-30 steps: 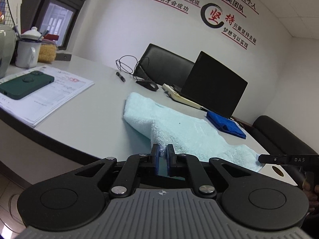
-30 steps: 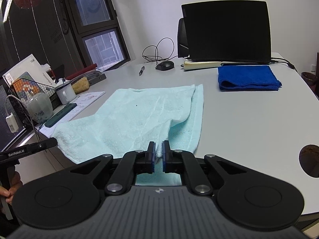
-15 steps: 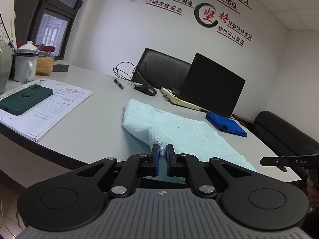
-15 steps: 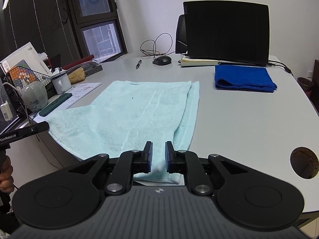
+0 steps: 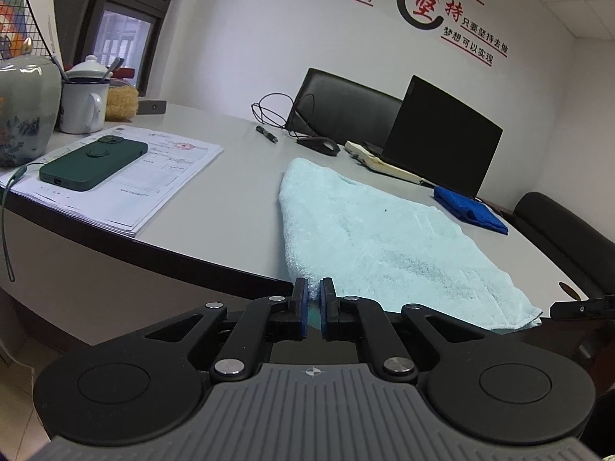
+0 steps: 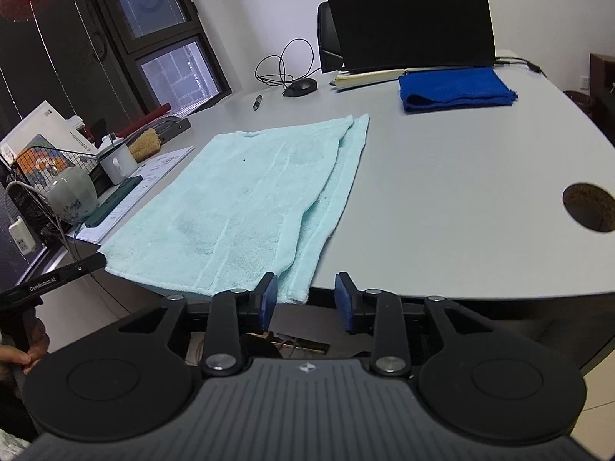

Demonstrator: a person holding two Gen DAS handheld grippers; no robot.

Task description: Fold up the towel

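A light blue towel (image 6: 246,199) lies folded in half on the grey table (image 6: 442,199), its near edge hanging slightly over the table's front edge. My left gripper (image 5: 313,299) is shut on the towel's (image 5: 384,238) near left corner, with a strip of cloth showing between the pads. My right gripper (image 6: 305,297) is at the near right corner with its jaws opening. The corner sits loose between the blue pads (image 6: 269,297), touching neither. The left gripper's finger (image 6: 77,269) shows at the towel's left corner in the right wrist view.
A black laptop (image 6: 411,19) and a folded dark blue cloth (image 6: 453,88) sit at the back right. A mouse (image 6: 300,86), cable and pen (image 6: 256,101) lie behind the towel. A green phone (image 5: 92,161) on papers, a mug (image 5: 82,103) and a jar are left. A round cable hole (image 6: 590,205) is right.
The right jaws have opened and let go of the towel's corner. Both grippers sank and drew back to the table's front edge. The towel's upper layer now lies flat. The left stays shut.
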